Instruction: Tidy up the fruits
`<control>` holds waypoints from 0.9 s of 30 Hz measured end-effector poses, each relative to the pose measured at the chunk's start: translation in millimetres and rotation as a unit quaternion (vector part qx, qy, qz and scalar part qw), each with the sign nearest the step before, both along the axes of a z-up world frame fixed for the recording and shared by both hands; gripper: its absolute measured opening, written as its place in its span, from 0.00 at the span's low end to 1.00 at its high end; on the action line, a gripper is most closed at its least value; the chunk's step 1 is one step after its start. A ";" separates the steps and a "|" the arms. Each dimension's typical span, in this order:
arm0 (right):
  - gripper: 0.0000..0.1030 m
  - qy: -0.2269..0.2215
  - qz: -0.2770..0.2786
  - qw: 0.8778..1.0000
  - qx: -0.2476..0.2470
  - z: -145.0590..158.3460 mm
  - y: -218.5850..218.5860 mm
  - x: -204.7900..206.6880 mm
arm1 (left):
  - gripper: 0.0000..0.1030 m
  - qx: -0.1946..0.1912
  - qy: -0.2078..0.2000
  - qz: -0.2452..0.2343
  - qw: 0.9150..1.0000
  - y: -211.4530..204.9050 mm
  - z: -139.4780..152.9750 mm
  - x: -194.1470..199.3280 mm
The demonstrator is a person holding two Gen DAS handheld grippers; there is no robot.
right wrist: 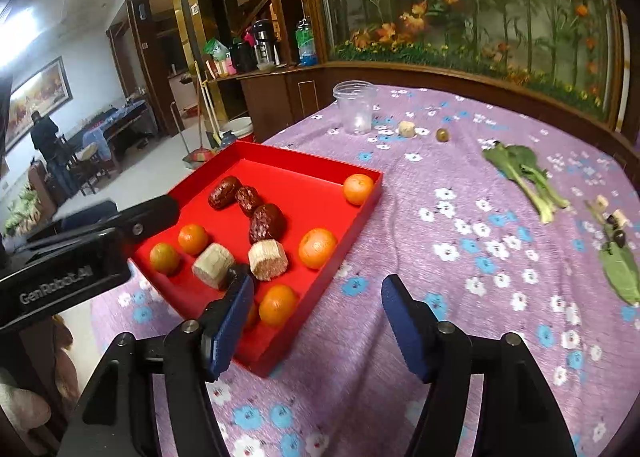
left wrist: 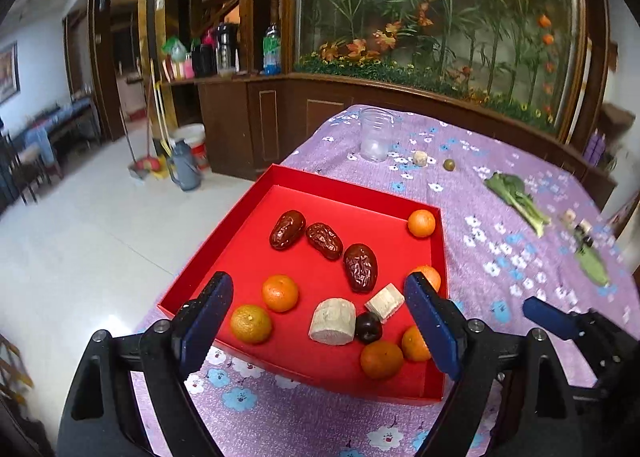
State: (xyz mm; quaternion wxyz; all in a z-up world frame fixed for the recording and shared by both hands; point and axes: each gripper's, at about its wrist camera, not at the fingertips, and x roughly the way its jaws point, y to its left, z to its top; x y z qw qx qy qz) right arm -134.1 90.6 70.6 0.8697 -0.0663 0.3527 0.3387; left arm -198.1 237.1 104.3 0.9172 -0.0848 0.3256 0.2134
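Left tool and right tool stood open, empty; left tool body read "GenRobot.AI".

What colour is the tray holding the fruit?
Bright red tray, clearest in the left wrist view.

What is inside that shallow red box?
The shallow red box holds six oranges, three wrinkled dark-red dates, two pale cut chunks and one small dark round fruit. The gripper partly covers two oranges.
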 end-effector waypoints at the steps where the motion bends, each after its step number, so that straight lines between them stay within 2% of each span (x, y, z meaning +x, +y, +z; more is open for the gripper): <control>1: 0.70 -0.004 0.000 1.000 -0.004 -0.9 -1.3 -2.2 | 0.85 0.004 0.002 -0.002 1.000 -2.9 -0.3 0.3; 5: 0.73 -0.013 -0.002 1.000 -0.014 -4.9 -5.1 -7.4 | 0.90 0.005 0.003 -0.006 1.000 -7.8 -0.4 -0.5; 12: 0.73 -0.004 -0.006 1.000 -0.025 -13.4 -6.2 -12.0 | 0.90 0.000 0.016 -0.002 1.000 -7.6 -6.6 -3.0; 19: 0.75 -0.003 -0.005 0.999 -0.035 -15.3 -2.3 -16.0 | 0.90 -0.022 0.026 -0.004 0.999 -0.9 -17.5 -3.7; 27: 0.77 -0.004 -0.002 0.999 -0.040 -17.7 1.4 -19.6 | 0.90 -0.023 0.026 -0.004 0.999 -0.3 -19.5 -4.8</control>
